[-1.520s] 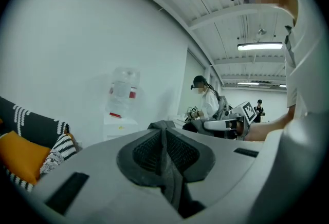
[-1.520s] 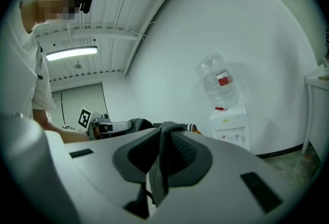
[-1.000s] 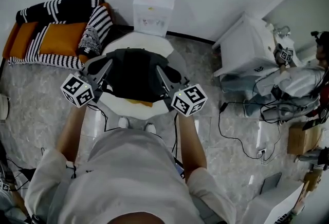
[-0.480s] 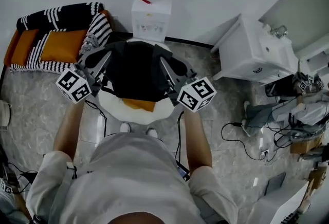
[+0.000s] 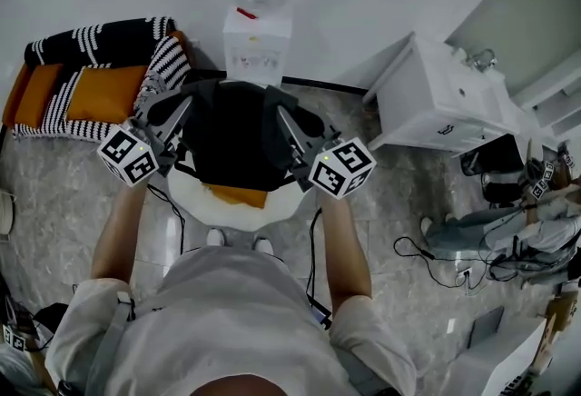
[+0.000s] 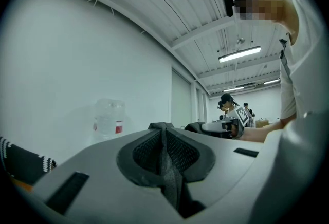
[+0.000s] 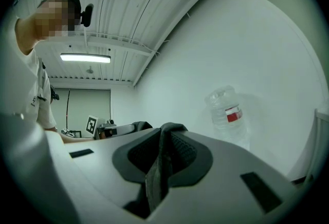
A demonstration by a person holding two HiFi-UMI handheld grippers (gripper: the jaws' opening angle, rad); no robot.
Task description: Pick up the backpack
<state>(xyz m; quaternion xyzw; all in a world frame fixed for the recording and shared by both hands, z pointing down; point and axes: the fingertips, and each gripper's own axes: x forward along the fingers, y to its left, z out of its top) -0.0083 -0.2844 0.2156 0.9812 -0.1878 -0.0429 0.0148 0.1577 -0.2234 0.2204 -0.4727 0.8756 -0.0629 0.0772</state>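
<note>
Two grips share the load: the left gripper [image 5: 174, 113] and the right gripper [image 5: 285, 120] each have their jaws drawn narrow onto a fold of dark webbing [image 6: 167, 176], one at either upper side of the backpack [image 5: 231, 135]. The bag sits in the upper middle of the head view, slung between the two tools over the round white table [image 5: 195, 203]. Its width runs left to right across the frame, jaw to jaw, so neither hand is nearer. Lifting it clear probably needs both hands to rise evenly, or the bag will tip.
</note>
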